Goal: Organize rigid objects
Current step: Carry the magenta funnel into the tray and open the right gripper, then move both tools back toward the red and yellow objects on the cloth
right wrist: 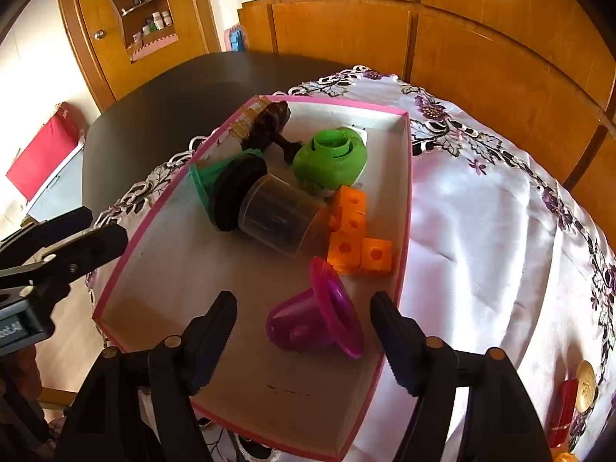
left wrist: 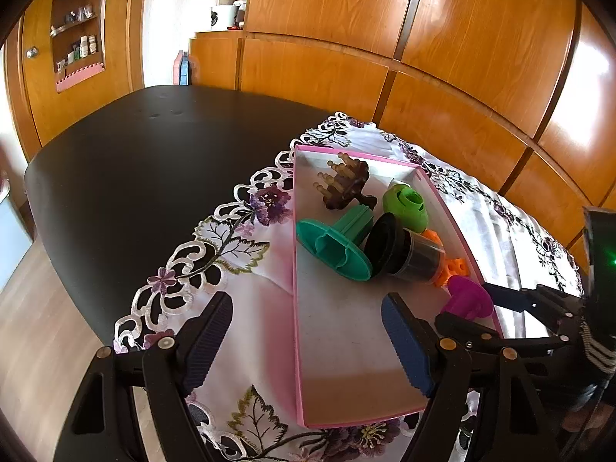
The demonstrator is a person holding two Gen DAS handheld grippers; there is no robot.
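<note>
The magenta cup-shaped piece (right wrist: 313, 317) lies on its side on the floor of the pink-rimmed box (right wrist: 404, 208), near the orange cube block (right wrist: 360, 240). The right tongs (right wrist: 304, 331) stand apart around it, pads clear. The left tongs (left wrist: 308, 340), also apart, straddle the box's near wall over the embroidered cloth (left wrist: 246, 254).
</note>
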